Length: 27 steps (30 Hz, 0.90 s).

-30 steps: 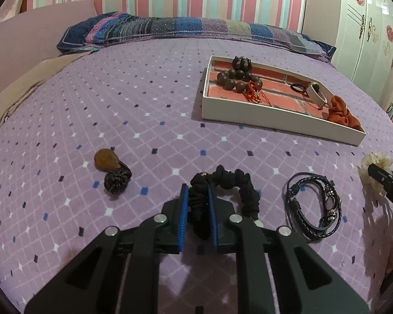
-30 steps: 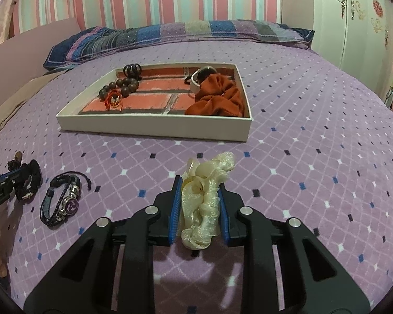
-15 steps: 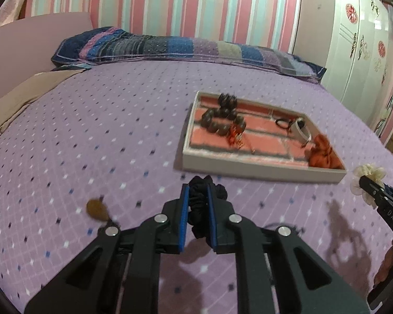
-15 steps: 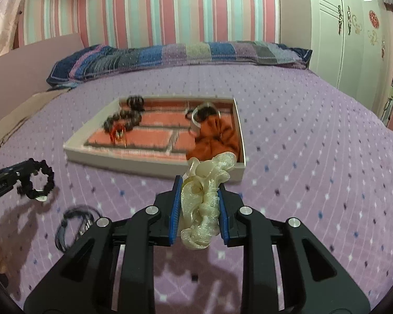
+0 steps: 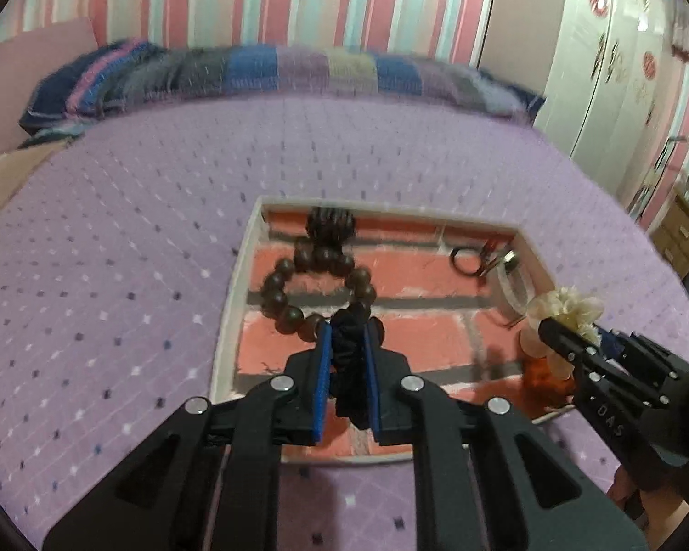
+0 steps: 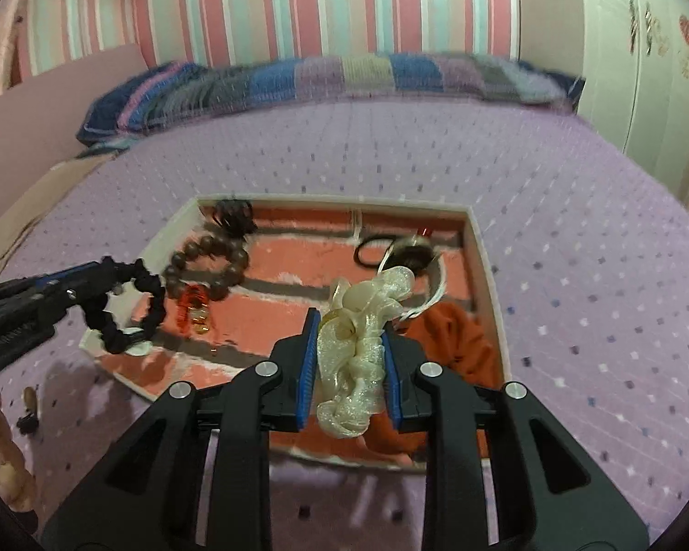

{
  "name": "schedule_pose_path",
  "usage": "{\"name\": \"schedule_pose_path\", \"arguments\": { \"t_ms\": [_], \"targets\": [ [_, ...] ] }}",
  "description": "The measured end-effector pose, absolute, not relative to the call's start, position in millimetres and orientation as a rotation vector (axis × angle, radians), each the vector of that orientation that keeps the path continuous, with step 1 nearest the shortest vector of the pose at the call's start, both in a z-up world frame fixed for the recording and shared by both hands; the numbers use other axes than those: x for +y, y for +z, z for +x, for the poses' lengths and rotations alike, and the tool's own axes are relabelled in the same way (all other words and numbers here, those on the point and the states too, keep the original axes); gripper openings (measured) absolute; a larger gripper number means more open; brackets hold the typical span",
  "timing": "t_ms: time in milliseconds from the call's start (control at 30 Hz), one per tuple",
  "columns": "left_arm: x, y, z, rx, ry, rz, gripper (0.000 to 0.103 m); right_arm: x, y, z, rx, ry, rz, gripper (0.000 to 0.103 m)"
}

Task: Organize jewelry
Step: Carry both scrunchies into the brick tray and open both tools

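The left gripper [image 5: 347, 353], low in the frame's centre, is clamped on one black scrunchie [image 5: 348, 369], and the right gripper [image 6: 350, 344] pinches one cream scrunchie [image 6: 360, 344]; both hang over the single white tray [image 6: 482, 248] on the bed [image 6: 574, 275]. Let go carelessly, a springy scrunchie could bounce off the rim or bury the one bead bracelet [image 5: 314, 289], one orange scrunchie [image 6: 454, 340] and one black hair tie [image 6: 372, 248].

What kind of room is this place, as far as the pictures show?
Most likely a bedroom. The tray lies on a bed with a purple patterned cover, a long striped pillow sits at its head, and a white wardrobe stands beside the striped wall.
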<state>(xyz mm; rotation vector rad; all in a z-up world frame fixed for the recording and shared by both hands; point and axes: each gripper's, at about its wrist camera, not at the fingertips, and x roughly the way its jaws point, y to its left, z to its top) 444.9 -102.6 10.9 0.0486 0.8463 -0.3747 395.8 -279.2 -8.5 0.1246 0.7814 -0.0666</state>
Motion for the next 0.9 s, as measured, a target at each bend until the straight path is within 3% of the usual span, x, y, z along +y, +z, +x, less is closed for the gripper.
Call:
{"name": "schedule_pose_path", "arguments": {
  "t_ms": [533,633,767,833,867,900],
  "targets": [
    [-117.8,-31.2,490.5,0.953,-0.309,0.131,0.015,-283.8,-57.0,438.5,0.952,-0.099,0.062,0.027],
    [-114.9,-32.5,487.6,0.953,-0.302,0.143,0.015,-282.5,-57.2,435.4,0.943,-0.103,0.045,0.032],
    [-110.5,-28.7,482.1,0.943,-0.294,0.148,0.016,-282.3,-47.5,428.5,0.923,-0.091,0.034,0.049],
    [-108.2,-22.1,476.6,0.923,-0.298,0.142,0.033,-283.2,-37.4,424.3,0.901,-0.085,0.039,0.054],
    [-106.7,-17.0,472.7,0.903,-0.296,0.140,0.050,-284.2,-31.5,421.6,0.889,-0.085,0.040,0.057],
    [-105.4,-11.1,468.3,0.879,-0.296,0.141,0.057,-286.6,-24.0,417.2,0.872,-0.082,0.048,0.059]
  ]
}}
